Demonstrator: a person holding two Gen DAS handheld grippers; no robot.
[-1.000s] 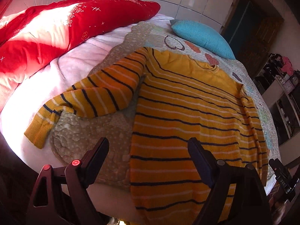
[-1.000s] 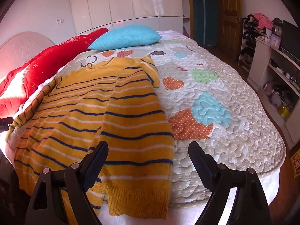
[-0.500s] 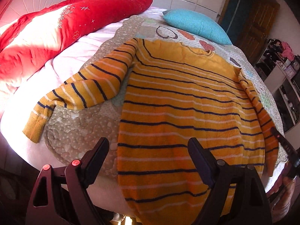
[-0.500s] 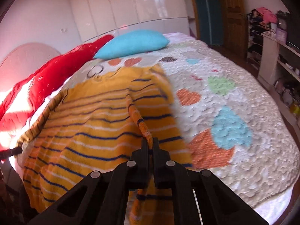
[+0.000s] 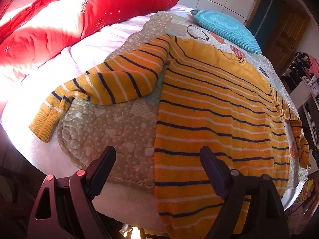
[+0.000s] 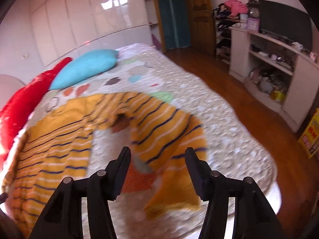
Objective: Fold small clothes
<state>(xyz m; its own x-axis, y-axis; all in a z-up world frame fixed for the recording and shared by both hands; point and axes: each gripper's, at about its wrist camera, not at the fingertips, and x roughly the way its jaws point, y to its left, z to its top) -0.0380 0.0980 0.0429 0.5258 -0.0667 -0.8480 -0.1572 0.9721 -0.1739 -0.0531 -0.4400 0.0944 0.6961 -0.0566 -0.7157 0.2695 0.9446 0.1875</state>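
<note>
A yellow sweater [image 5: 209, 109] with navy and white stripes lies flat on the bed quilt [image 5: 111, 135]. Its left sleeve [image 5: 111, 87] stretches out toward the bed's edge. My left gripper [image 5: 157, 159] hangs open above the sweater's left side near the hem, holding nothing. In the blurred right wrist view, the sweater body [image 6: 55, 151] is at the left and the right sleeve [image 6: 169, 131] curves away from it onto the quilt. My right gripper [image 6: 158, 159] is above that sleeve with its jaws opening. The fingers are apart and do not press on the cloth.
A red duvet [image 5: 59, 20] and a blue pillow [image 5: 225, 29] lie at the head of the bed. To the right of the bed are a wooden floor [image 6: 229, 91], a cluttered white shelf unit [image 6: 269, 59] and a yellow box [image 6: 311, 133].
The right gripper shut on the folded-in right sleeve, carried it out to the right, and has let it go. The left gripper stayed open and dipped slightly.
</note>
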